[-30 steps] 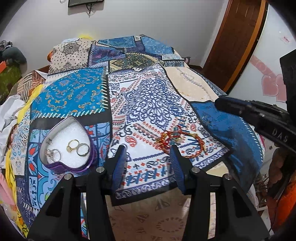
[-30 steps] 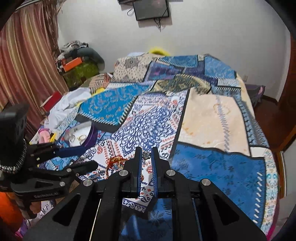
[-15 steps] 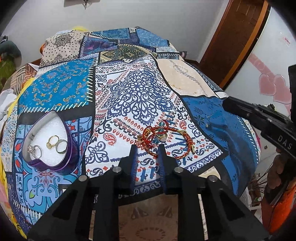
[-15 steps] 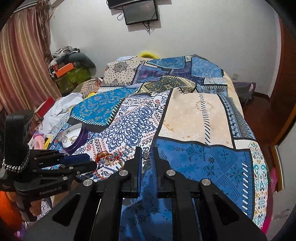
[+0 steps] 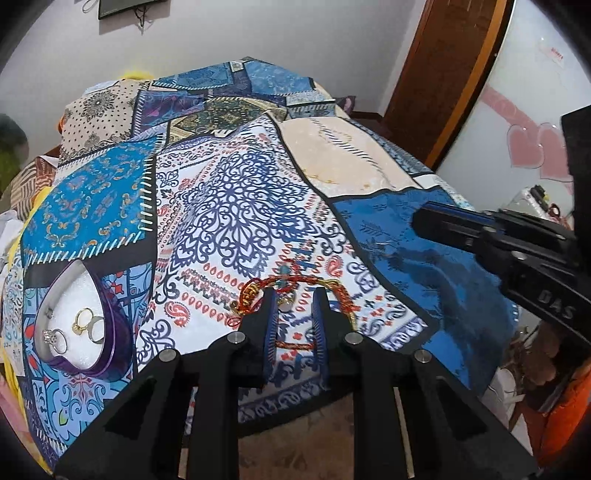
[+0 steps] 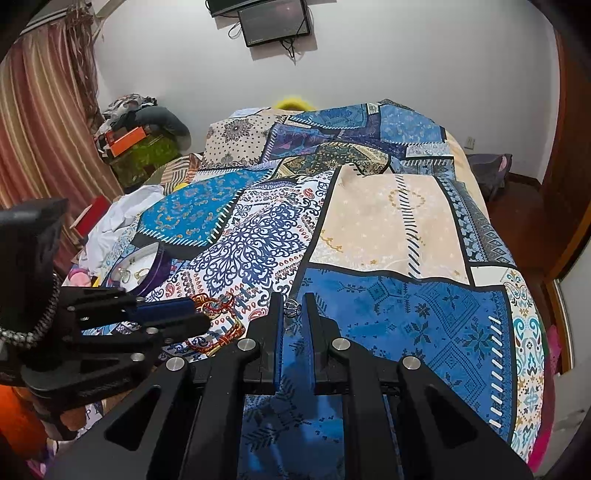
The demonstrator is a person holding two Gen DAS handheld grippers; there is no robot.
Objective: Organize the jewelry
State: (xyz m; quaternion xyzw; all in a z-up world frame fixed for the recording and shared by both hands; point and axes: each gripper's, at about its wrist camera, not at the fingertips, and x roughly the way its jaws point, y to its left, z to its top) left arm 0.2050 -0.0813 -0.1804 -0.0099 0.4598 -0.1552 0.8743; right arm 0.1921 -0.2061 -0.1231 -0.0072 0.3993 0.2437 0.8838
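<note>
A purple heart-shaped box (image 5: 110, 332) with white foam lies on the bedspread at the left and holds several rings (image 5: 83, 319). It also shows in the right wrist view (image 6: 157, 266). A red and gold bracelet bundle (image 5: 295, 284) lies near the bed's front edge. My left gripper (image 5: 293, 301) is open, its fingers either side of the bundle's middle. My right gripper (image 6: 293, 308) is shut on a small silver ring (image 6: 291, 307), held over the blue patch to the right. It shows in the left wrist view (image 5: 439, 221).
The patchwork bedspread (image 5: 240, 206) covers the whole bed. Clothes and boxes (image 6: 136, 140) are piled at the far left by a striped curtain. A wooden door (image 5: 443, 66) stands at the right. A screen (image 6: 273, 20) hangs on the back wall.
My left gripper narrowed its fingers and moved forward over the bracelet bundle. My right gripper lifted back slightly with the ring still pinched.
</note>
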